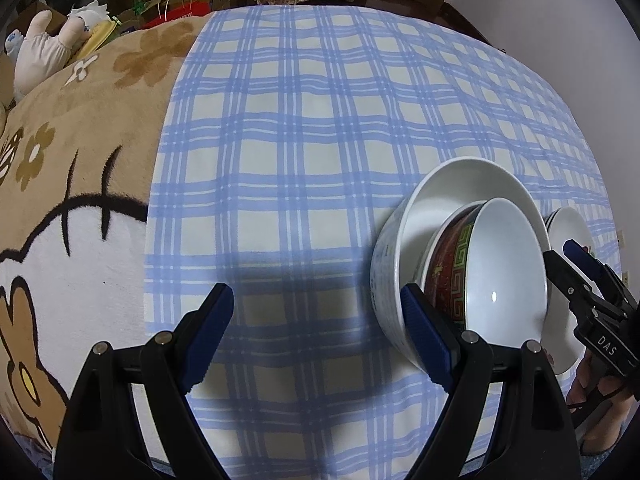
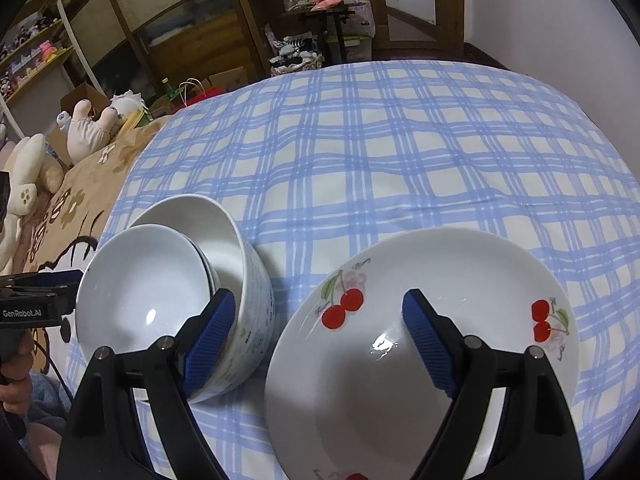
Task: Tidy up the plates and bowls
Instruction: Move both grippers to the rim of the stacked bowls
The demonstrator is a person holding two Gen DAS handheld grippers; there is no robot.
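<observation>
On the blue checked cloth (image 1: pixel 304 128) stands a large white bowl (image 1: pixel 390 264). A red patterned bowl (image 1: pixel 450 276) with a white inside leans tilted in it. My left gripper (image 1: pixel 320 320) is open over bare cloth, its right finger in front of the large bowl's wall. A white plate with cherries (image 2: pixel 460 276) lies right of the large bowl (image 2: pixel 256 316), which holds the tilted bowl (image 2: pixel 140 292). My right gripper (image 2: pixel 320 320) hangs open above the plate's left part, holding nothing. Each gripper shows in the other's view: right gripper (image 1: pixel 564 252), left gripper (image 2: pixel 60 280).
A brown cartoon blanket (image 1: pixel 80 200) covers the surface left of the cloth, with plush toys (image 2: pixel 92 124) at its far end. Shelves, boxes and paper bags (image 2: pixel 196 88) stand beyond. A white wall (image 2: pixel 540 12) runs along the right side.
</observation>
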